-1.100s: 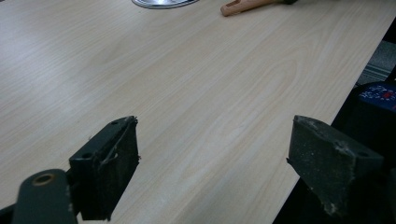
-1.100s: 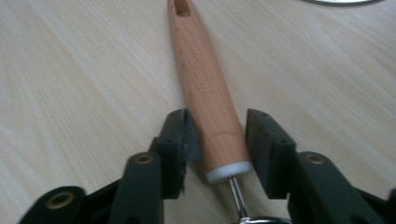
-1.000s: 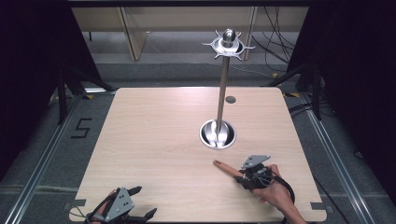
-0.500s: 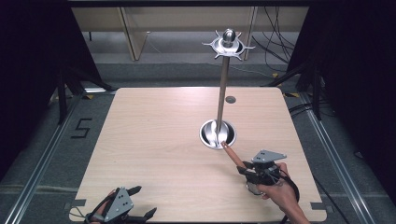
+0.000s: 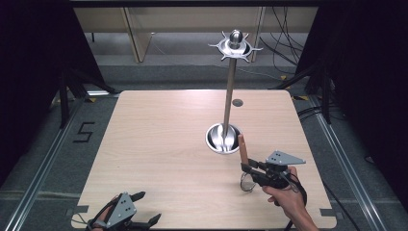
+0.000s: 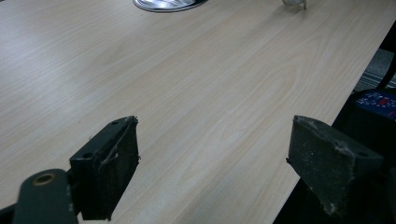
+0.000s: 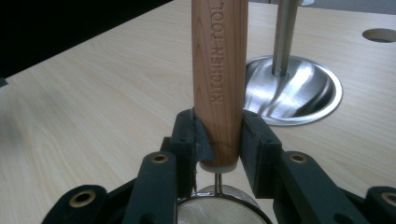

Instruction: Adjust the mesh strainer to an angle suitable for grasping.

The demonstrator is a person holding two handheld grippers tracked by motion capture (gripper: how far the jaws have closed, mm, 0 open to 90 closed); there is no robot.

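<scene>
A small strainer with a wooden handle [image 5: 243,147] marked "KITCHEN TOOL" [image 7: 219,70] stands upright, its mesh head [image 5: 247,183] hanging below the grip just over the table. My right gripper [image 5: 246,167] is shut on the handle's lower end, the pads [image 7: 256,140] pressing both sides. Just behind it is a metal hanging stand [image 5: 230,96] with a round dished base [image 5: 211,137] and a hooked crown [image 5: 235,45]. My left gripper [image 5: 146,208] rests at the table's front left edge, open with nothing between its jaws [image 6: 212,163].
The wooden table [image 5: 159,144] has a small round hole [image 5: 237,102] behind the stand. In the left gripper view the stand's base [image 6: 168,3] lies far ahead across bare tabletop. Dark curtains, frame legs and cables surround the table.
My right gripper has risen and turned the strainer from lying flat, handle pointing left, to upright. It also shifted a little to the right. The left gripper stayed still.
</scene>
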